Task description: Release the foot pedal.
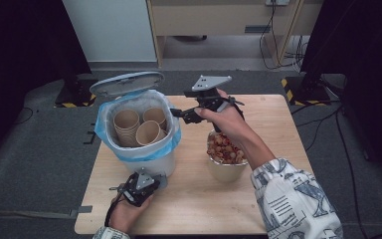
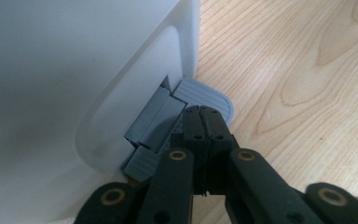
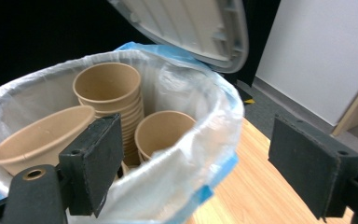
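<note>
The pedal bin stood at about 9 o'clock on the desk, lid tipped up and blue liner folded over the rim. The left tool, at 7 o'clock, had its jaws together and empty, tips pressing down on the grey foot pedal. The right tool hung beside the bin's rim toward 12 o'clock with jaws apart and nothing between them. Paper cups lay stacked and loose inside the bin; a paper bowl of food scraps sat at the desk's centre, just right of the bin and apart from it. Judgement: the bowl was thin paperboard, light but loaded, likely to buckle or spill if pinched hard; a grip on the rim with the bowl kept level seemed safest. The left gripper view gave the pedal's ribbed surface and hinge against the white bin wall, which the high view hid behind the hand. The right gripper view showed a wide bowl lying in the bin beside the cup stack.
</note>
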Motion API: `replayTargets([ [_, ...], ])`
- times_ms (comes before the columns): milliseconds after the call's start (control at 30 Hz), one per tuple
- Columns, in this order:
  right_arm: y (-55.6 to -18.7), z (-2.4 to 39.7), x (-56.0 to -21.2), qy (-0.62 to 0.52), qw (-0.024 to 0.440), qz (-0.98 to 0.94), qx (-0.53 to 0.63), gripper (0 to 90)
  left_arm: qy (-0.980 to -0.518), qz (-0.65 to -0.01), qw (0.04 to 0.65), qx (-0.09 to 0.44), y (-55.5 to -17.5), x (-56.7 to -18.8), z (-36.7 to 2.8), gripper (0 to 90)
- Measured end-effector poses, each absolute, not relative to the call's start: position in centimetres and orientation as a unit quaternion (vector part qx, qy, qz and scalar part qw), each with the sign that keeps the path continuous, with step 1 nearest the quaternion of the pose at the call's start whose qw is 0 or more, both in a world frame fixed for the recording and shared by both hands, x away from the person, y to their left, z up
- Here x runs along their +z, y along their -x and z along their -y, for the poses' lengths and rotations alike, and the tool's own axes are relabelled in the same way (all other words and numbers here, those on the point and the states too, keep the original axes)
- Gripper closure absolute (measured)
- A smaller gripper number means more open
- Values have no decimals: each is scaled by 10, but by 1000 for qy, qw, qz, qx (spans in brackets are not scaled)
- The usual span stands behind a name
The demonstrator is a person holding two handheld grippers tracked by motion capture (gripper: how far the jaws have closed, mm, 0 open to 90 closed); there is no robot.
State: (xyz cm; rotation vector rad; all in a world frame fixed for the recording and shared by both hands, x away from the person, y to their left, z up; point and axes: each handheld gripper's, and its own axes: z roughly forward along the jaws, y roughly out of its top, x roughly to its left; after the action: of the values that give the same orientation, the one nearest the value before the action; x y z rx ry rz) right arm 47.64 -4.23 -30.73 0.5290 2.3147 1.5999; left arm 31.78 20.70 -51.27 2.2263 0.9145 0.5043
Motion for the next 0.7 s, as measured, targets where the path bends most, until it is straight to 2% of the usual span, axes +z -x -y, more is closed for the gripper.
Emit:
replayTargets([
  [67, -477, 50, -307, -189, 141, -799, 554, 177, -850, -353, 336, 198, -314, -510, -208, 822],
  [333, -482, 84, -310, -214, 154, -791, 552, 166, -823, -374, 383, 192, -290, -494, -222, 742],
  [700, -485, 126, -313, -247, 175, -778, 551, 151, -785, -438, 392, 195, -283, -488, -250, 464],
])
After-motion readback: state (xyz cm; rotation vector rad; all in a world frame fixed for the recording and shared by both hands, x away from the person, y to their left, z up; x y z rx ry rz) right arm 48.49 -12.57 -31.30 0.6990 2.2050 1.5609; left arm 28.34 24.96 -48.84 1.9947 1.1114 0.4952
